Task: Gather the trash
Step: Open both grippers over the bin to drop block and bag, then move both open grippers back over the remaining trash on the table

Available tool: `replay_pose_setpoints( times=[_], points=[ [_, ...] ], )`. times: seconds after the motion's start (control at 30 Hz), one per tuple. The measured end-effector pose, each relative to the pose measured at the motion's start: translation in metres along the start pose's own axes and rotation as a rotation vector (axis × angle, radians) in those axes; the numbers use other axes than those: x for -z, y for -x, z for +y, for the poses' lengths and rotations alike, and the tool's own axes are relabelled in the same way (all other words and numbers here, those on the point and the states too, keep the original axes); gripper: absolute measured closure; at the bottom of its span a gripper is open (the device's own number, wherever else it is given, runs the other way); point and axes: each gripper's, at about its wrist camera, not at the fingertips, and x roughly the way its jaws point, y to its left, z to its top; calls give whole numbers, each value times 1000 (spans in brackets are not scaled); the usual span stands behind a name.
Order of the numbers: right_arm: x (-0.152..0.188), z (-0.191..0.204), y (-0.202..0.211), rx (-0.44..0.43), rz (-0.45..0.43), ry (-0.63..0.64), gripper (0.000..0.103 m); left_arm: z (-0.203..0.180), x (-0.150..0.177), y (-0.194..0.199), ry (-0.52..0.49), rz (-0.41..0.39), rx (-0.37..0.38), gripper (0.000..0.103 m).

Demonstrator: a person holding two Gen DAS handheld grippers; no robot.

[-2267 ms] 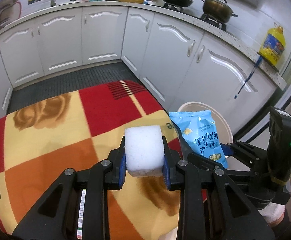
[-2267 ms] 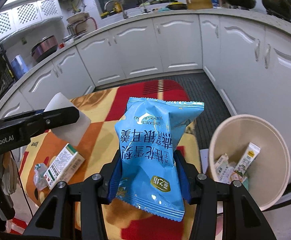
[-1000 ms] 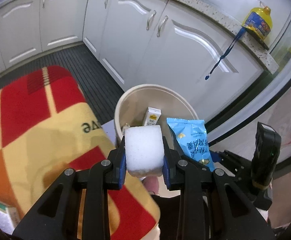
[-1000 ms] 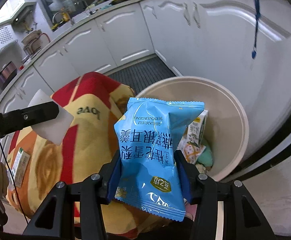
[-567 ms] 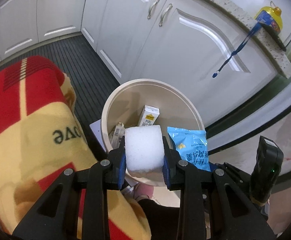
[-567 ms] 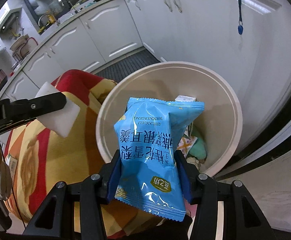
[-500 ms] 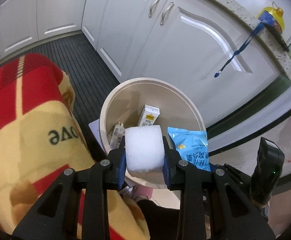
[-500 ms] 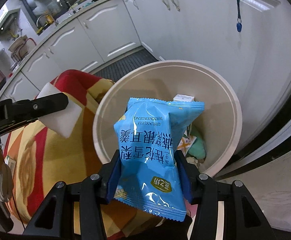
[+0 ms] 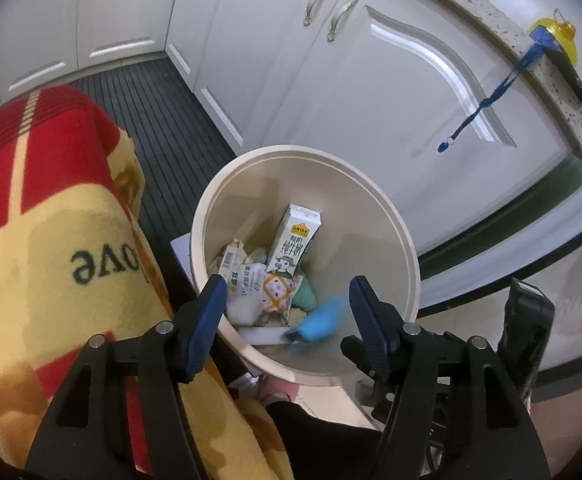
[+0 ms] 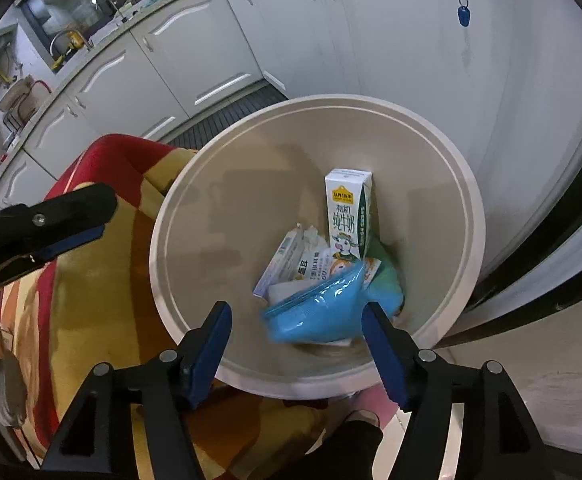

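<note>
Both hand-held grippers, left (image 9: 287, 300) and right (image 10: 295, 328), have just been opening and now gape empty; the blue snack packet (image 10: 315, 312) falls inside the bin (image 10: 471, 216), at twelve o'clock from the right fingers.

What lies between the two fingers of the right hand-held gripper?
In the right wrist view, the blue snack bag shows blurred between the open right hand-held gripper's fingers, untouched by either pad, inside the beige bin.
</note>
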Motion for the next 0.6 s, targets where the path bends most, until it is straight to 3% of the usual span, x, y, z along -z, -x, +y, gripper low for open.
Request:
replay_pose_setpoints(
  times=[0.6],
  points=[
    [6,26,29,-20,-42,44,37,4,18,50,-33,-66,-102,40]
  ],
)
